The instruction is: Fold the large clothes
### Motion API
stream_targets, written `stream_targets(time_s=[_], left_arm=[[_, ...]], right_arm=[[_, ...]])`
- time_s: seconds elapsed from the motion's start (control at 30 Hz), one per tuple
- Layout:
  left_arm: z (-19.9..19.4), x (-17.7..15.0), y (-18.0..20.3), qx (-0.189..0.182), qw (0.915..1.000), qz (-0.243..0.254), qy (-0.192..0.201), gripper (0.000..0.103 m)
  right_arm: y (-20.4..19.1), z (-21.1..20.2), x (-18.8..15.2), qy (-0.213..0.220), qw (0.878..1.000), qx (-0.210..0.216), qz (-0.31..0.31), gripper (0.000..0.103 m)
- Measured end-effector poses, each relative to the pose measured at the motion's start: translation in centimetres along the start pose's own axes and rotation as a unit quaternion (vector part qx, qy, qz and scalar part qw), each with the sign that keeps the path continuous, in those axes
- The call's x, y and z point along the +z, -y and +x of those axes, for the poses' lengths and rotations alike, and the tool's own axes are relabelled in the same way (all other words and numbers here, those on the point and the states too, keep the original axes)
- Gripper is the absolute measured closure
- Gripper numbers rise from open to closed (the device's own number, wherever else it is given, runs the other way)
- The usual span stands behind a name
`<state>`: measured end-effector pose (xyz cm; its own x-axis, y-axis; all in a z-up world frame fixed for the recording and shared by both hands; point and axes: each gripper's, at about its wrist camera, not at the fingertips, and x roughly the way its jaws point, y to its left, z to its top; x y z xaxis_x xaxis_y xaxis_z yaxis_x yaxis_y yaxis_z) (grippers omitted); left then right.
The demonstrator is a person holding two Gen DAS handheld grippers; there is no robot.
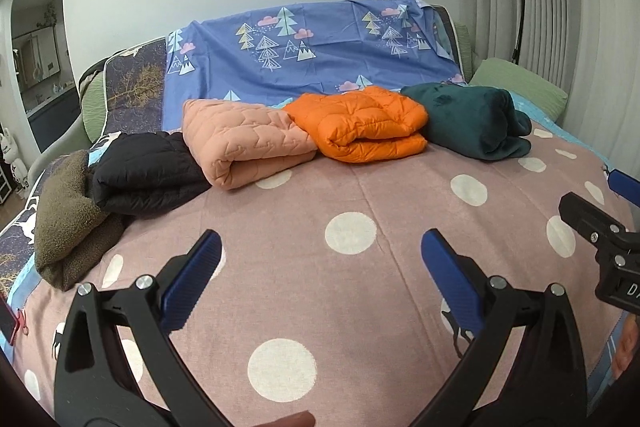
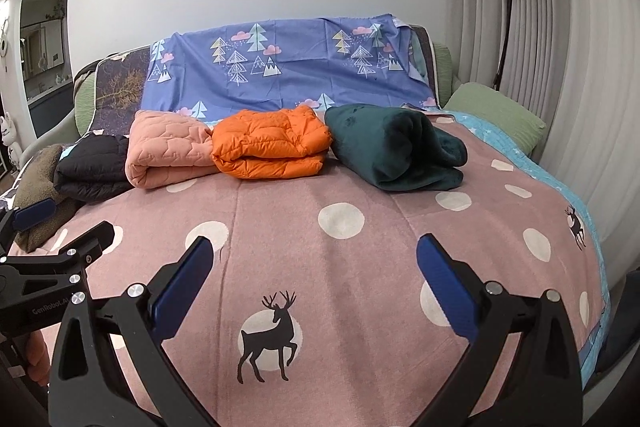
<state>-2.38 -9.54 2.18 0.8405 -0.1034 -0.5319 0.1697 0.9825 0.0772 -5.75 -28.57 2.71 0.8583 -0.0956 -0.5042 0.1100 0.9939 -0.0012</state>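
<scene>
Five folded garments are lying in a row across the far side of the bed (image 2: 360, 267), well ahead of both grippers: olive fleece (image 1: 68, 223), black jacket (image 1: 148, 175), pink quilted jacket (image 1: 244, 143), orange puffer (image 1: 360, 123), teal fleece (image 2: 392, 151). The left gripper (image 1: 322, 267) is sitting nearer the olive end, the right gripper (image 2: 314, 271) nearer the teal. Both are gaping wide, holding nothing, hovering above bare spread.

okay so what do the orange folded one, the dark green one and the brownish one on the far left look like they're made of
Orange jacket: probably a smooth, slightly shiny synthetic shell with puffy filling, judging by its stitched, bulging channels. Dark green garment: looks like plush fleece or velour, matte, with a soft nap and rounded folds. Olive-brown garment: seems to be sherpa or teddy fleece, given its nubby, curly surface. Fibre content can't be told.
</scene>
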Motion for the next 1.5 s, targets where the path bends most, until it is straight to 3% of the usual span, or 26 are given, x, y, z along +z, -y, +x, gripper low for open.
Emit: stream_targets(time_s=[1.5], left_arm=[[1.0, -0.8, 0.2, -0.003, 0.9997, 0.001, -0.026, 0.002]], right_arm=[[-1.0, 1.8, -0.9, -0.021, 1.0, -0.008, -0.021, 0.001]])
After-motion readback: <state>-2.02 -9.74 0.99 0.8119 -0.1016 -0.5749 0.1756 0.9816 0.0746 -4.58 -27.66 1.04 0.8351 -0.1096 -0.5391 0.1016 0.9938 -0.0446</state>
